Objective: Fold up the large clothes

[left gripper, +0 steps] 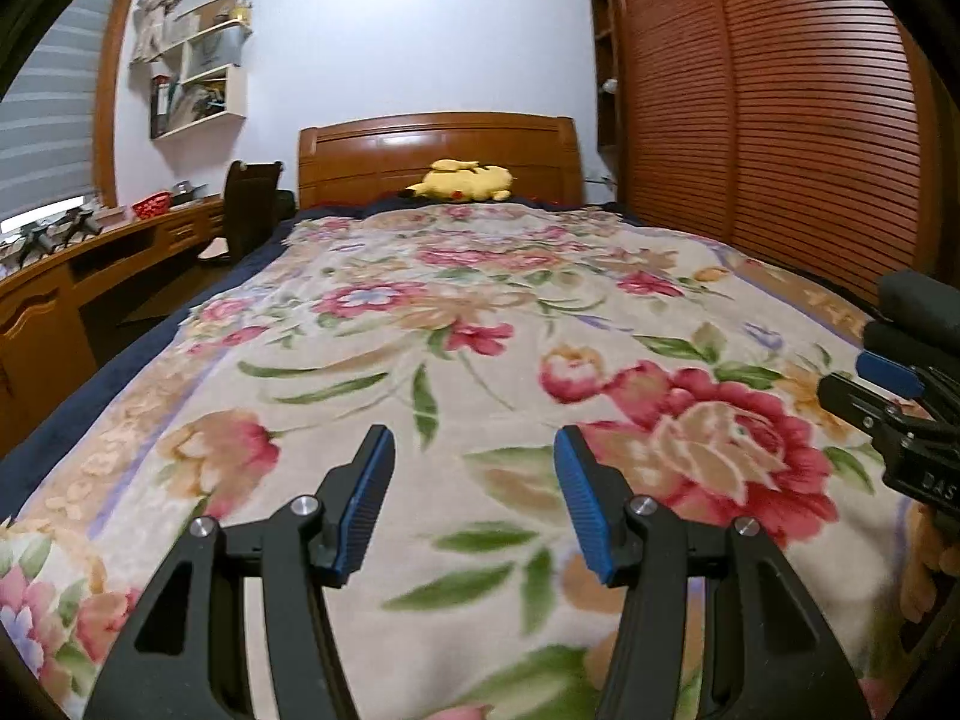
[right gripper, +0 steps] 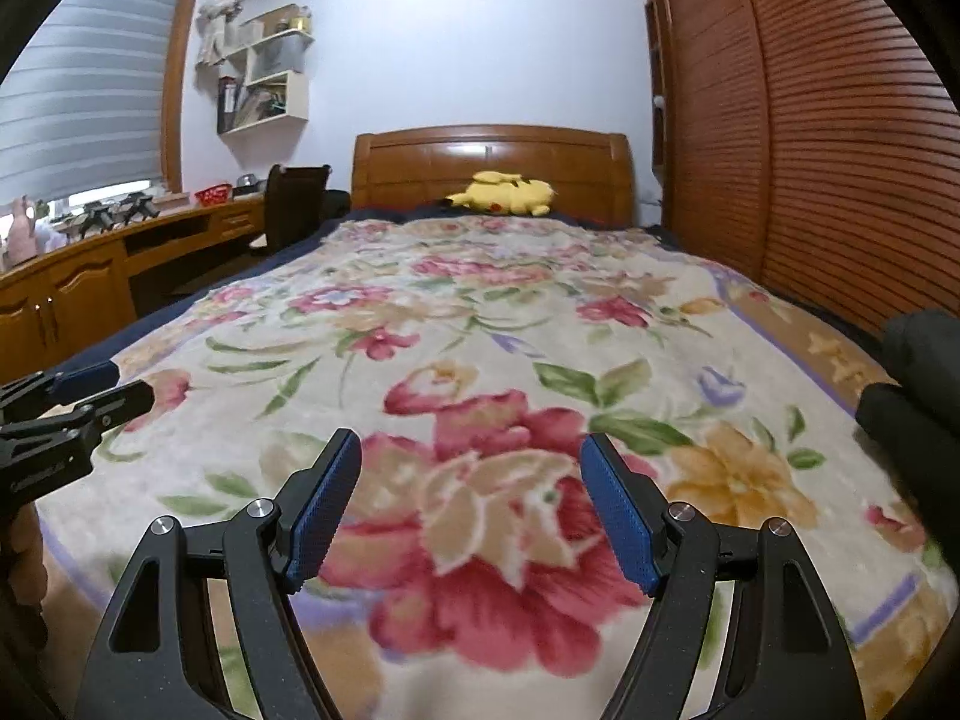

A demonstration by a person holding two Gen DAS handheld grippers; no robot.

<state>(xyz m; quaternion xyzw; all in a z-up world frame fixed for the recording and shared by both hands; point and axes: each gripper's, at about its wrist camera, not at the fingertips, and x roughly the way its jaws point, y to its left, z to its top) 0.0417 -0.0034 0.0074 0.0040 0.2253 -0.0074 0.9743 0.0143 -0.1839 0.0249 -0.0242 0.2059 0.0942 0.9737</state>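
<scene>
A large floral blanket [left gripper: 480,324] lies spread flat over the bed; it also shows in the right wrist view [right gripper: 480,324]. My left gripper [left gripper: 474,438] is open and empty, held a little above the blanket near the foot of the bed. My right gripper [right gripper: 471,444] is open and empty, also above the blanket's near end. The right gripper shows at the right edge of the left wrist view [left gripper: 882,384], and the left gripper shows at the left edge of the right wrist view [right gripper: 102,390]. No other garment is in view.
A yellow plush toy [left gripper: 465,180] lies by the wooden headboard [left gripper: 438,150]. A slatted wooden wardrobe [left gripper: 780,120] runs along the bed's right side. A wooden desk [left gripper: 90,264] with a chair [left gripper: 249,204] stands to the left, under wall shelves [left gripper: 198,72].
</scene>
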